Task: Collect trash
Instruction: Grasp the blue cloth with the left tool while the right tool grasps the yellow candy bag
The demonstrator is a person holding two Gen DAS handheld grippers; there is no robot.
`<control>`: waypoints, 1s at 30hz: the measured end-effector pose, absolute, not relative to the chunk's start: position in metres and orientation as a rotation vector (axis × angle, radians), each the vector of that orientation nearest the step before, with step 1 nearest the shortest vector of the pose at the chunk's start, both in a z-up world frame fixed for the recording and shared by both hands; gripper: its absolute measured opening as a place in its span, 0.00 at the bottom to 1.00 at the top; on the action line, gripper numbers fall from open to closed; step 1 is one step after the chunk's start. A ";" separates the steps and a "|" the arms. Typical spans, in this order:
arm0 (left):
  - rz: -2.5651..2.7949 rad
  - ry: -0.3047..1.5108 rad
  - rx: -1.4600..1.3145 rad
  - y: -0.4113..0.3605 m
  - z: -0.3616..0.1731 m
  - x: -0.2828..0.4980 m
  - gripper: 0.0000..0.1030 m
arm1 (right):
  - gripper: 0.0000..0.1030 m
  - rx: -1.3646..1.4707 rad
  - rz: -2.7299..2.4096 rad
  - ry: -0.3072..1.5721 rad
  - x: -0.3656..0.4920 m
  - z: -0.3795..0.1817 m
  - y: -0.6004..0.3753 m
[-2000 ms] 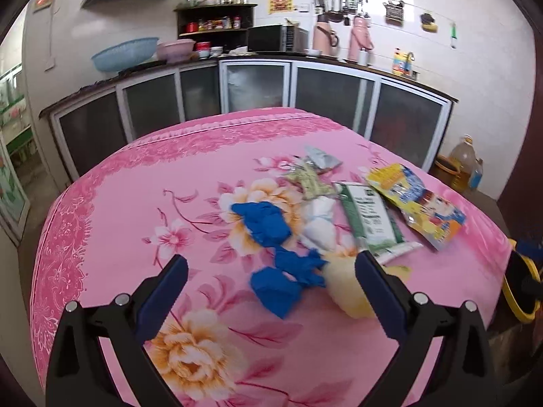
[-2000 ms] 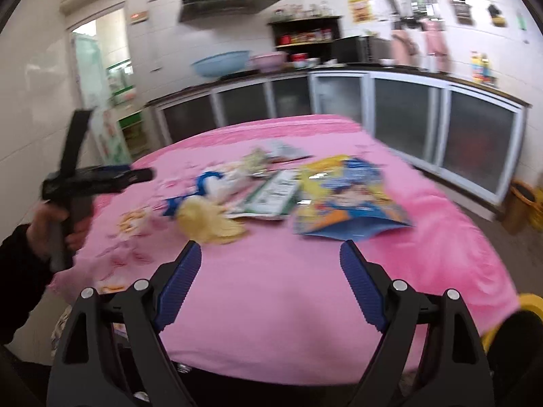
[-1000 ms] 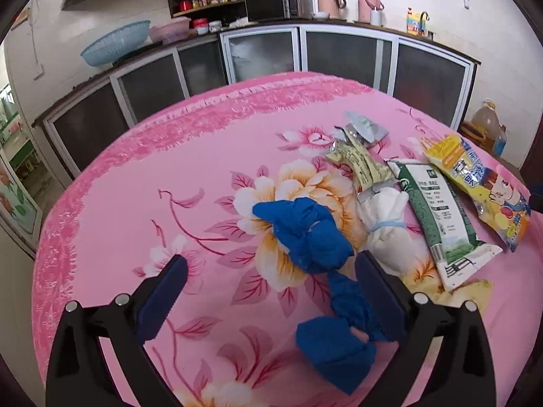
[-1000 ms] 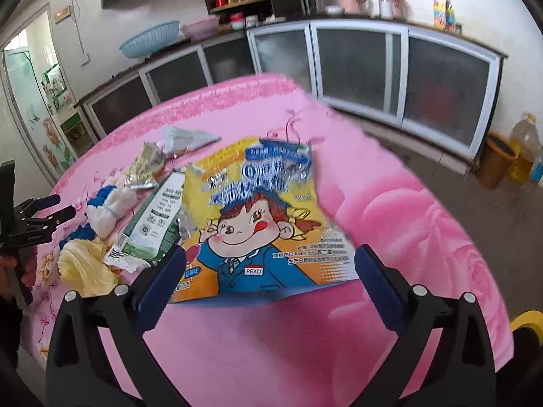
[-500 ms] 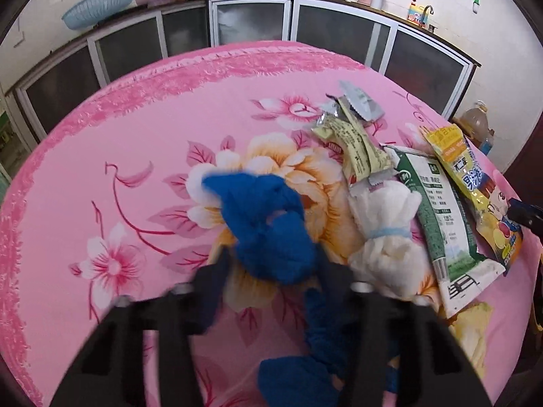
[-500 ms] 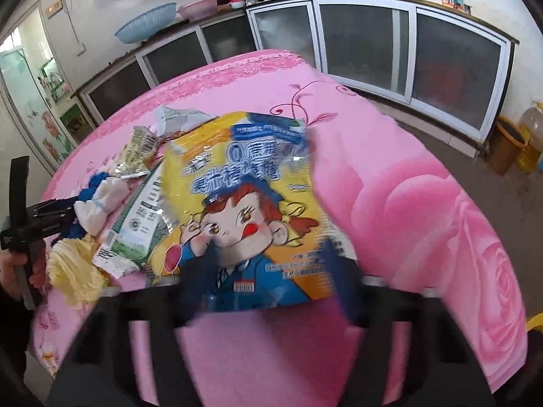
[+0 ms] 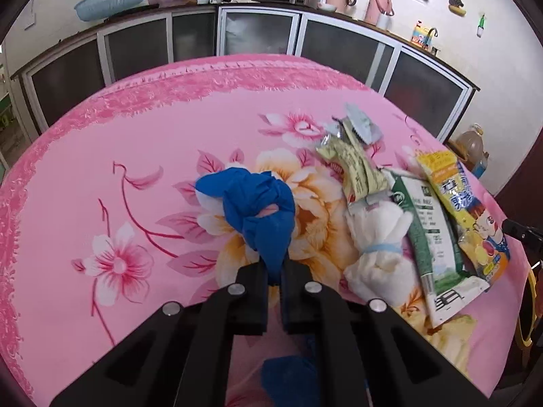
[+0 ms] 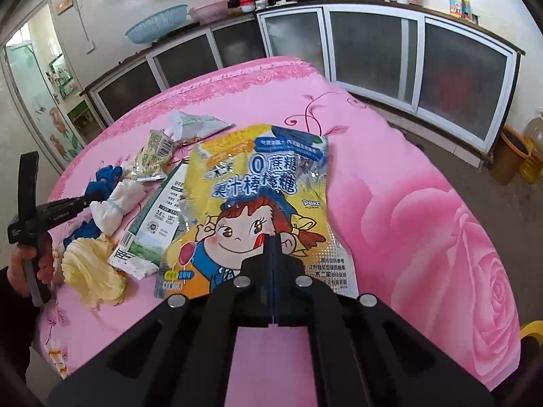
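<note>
Both jaws clamped: left gripper [image 7: 275, 273] on blue glove [image 7: 253, 210], right gripper [image 8: 273, 249] pinching candy bag [image 8: 261, 203]; thin holds, liable to slip on lifting.

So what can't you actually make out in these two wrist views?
- Left wrist view: the second blue glove near the bottom edge is mostly hidden behind the left tool.
- Right wrist view: the lower edge of the yellow candy bag is covered by the right tool.
- Left wrist view: the yellow bin is cut off by the right edge.
</note>
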State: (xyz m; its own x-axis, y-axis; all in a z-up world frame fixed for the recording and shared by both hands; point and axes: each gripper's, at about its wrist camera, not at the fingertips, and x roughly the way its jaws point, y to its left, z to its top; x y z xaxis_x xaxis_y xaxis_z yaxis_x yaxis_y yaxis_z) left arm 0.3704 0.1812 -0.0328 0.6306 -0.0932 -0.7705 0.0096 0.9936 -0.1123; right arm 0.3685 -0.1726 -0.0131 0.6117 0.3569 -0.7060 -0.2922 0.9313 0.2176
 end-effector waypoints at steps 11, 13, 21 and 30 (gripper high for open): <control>-0.087 0.836 -0.115 0.185 -0.007 0.353 0.04 | 0.01 -0.057 0.428 0.800 0.330 0.009 -0.166; -0.090 0.830 -0.123 0.187 -0.004 0.351 0.04 | 0.01 -0.112 0.421 0.803 0.317 0.007 -0.163; -0.104 0.825 -0.136 0.185 0.000 0.347 0.04 | 0.74 -0.264 0.366 0.767 0.300 -0.007 -0.152; -0.114 0.827 -0.136 0.182 0.001 0.349 0.04 | 0.55 -0.381 0.363 0.861 0.349 -0.043 -0.134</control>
